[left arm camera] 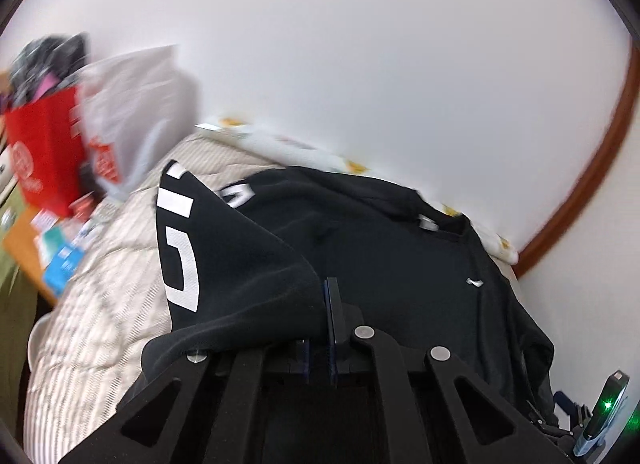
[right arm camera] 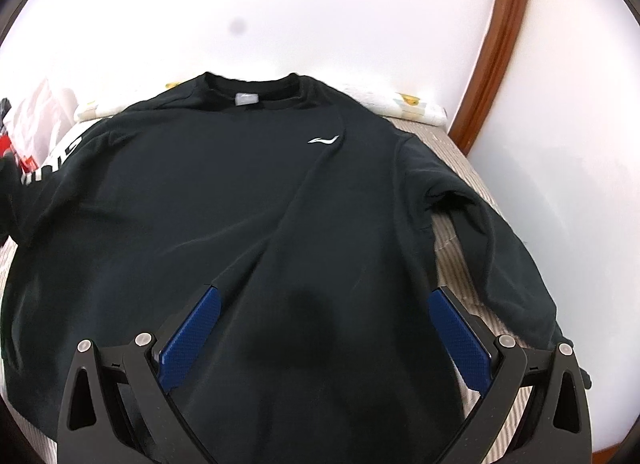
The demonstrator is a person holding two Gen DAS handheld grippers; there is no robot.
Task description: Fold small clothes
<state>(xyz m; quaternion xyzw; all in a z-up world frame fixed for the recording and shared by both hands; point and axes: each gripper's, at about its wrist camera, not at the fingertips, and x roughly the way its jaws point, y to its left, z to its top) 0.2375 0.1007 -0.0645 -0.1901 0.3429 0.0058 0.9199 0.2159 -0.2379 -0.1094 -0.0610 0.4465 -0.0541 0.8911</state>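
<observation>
Bed [right arm camera: 452, 152] with a striped quilt carries the work; it sits against a white wall [left arm camera: 360, 64]. Black sweatshirt [right arm camera: 240, 204] lies face up across it, collar at the far side, chest logo [right arm camera: 323, 140] showing, right sleeve [right arm camera: 492, 248] trailing toward the near edge. Left sleeve [left arm camera: 224, 248], with white lettering, is lifted off the quilt and swung over the body, likely the first fold inward. Left gripper [left arm camera: 332, 304] has its jaws clamped together on that sleeve's fabric. Right gripper [right arm camera: 324, 328] hovers over the near hem, jaws wide apart, holding nothing, probably ready to pin or take the hem. Red bag [left arm camera: 48, 152] stands at far left.
</observation>
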